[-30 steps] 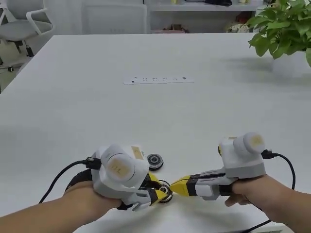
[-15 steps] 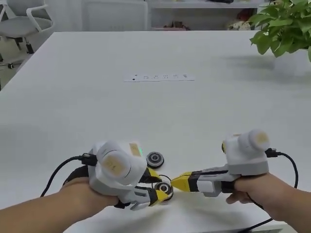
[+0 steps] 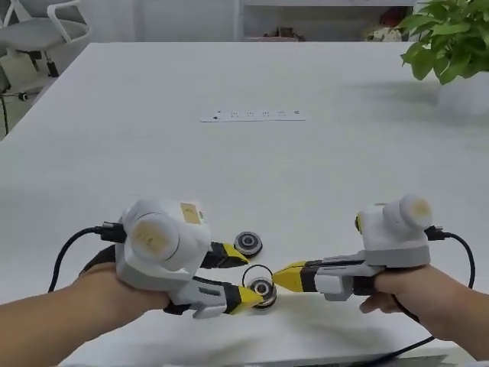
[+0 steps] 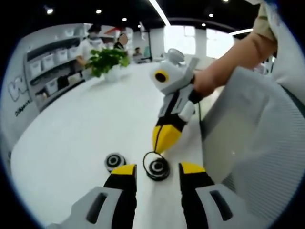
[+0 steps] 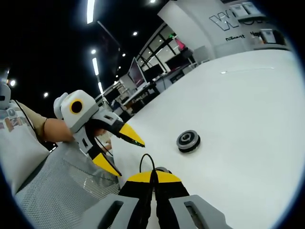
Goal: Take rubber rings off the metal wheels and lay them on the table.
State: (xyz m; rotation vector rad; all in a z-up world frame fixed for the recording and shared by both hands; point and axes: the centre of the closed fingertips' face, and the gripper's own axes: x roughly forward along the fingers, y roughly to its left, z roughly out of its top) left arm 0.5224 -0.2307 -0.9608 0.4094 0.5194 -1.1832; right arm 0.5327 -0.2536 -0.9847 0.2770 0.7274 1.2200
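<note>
**Fig. 1. Rubber ring partly lifted from a wheel near the table's front edge**

Two hand-held tools meet low over the white table (image 3: 306, 168). The right tool (image 3: 279, 277) has its yellow tips pressed together on a thin black rubber ring (image 3: 257, 266). In the right gripper view the ring rises as a loop from between the closed jaws. The ring appears to be half freed. One side stands up clear of the small round metal wheel (image 3: 263, 289), while the other side looks to be seated on it. The wheel lies flat on the table. The left tool (image 3: 247, 277) is spread, with one jaw on each side of that wheel. In the left gripper view a gap shows between each tip and the wheel, so the wheel seems to be flanked rather than clamped. A second metal wheel (image 3: 247, 243), dark around its rim, lies just beyond, apart from both tools.

Hazards, as judged from this arrangement:
- **Wheel dragged along.** With the wheel unclamped, a pull on the ring may drag or tip the wheel instead of stripping the ring off.
- **Ring slipping free.** The pinch holds only a thin strand. If the strand slips out under tension, the ring would snap back into its groove or spring away across the table.
- **Loss over the edge.** The work sits near the table's front edge, so a wheel that is jerked could roll off.
</note>
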